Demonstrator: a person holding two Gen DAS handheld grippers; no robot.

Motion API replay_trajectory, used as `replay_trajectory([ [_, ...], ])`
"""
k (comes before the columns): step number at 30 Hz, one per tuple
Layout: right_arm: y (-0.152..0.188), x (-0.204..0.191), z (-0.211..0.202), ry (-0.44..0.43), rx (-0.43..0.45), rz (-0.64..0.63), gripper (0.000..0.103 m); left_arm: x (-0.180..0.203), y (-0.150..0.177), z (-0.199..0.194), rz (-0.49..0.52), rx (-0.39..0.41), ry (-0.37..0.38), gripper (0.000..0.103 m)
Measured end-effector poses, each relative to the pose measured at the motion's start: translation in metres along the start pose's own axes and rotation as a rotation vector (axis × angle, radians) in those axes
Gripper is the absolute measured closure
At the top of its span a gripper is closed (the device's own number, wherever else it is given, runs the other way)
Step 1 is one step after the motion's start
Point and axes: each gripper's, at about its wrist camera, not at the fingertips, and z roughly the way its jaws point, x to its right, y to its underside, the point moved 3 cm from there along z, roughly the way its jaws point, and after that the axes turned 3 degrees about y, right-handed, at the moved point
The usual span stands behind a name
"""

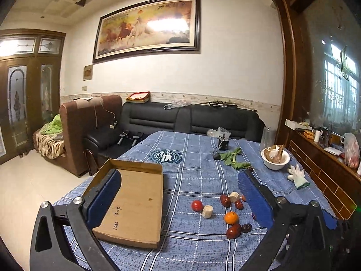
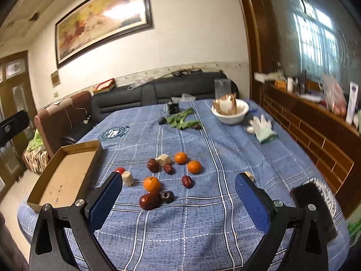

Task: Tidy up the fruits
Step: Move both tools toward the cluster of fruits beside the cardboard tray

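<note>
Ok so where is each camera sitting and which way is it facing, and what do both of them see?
Left wrist: rides the left claw, looks over the blue checked table toward the black sofa; own blue fingers spread open above the cardboard tray.
Right wrist: rides the right claw, faces the same table from further right; own open fingers frame the loose fruit, nothing held.
Shared: tray, nearest orange, white bowl, glove.

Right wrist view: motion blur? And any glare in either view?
Right wrist view: blurred toward the right edge, glove and sideboard smeared, fruit sharper. Left wrist view: sharp throughout. Both: glare washes out the framed painting, window blown out, heavy fisheye bending.
</note>
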Motion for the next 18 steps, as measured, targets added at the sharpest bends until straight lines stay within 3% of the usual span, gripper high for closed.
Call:
replay_trajectory([
  [3,0.002,-0.004,-0.008,0.010,0.031,-0.030,0.001,0.002,0.004,0.009,-0.010,-0.039,0.024,0.000],
  [8,-0.001,0.012,-0.003,0.012,0.034,0.038,0.001,0.018,0.019,0.030,0.043,-0.093,0.027,0.000],
  [11,-0.003,0.023,0.006,0.012,0.011,0.072,0.001,0.030,0.033,0.048,0.055,-0.170,0.107,0.000],
  [14,-0.001,0.034,0.018,0.015,-0.019,0.095,0.001,0.045,0.051,0.071,0.042,-0.274,0.239,0.000],
  [18,0.006,0.050,0.030,0.092,-0.031,0.091,0.002,0.063,0.075,0.096,0.042,-0.395,0.342,0.000],
])
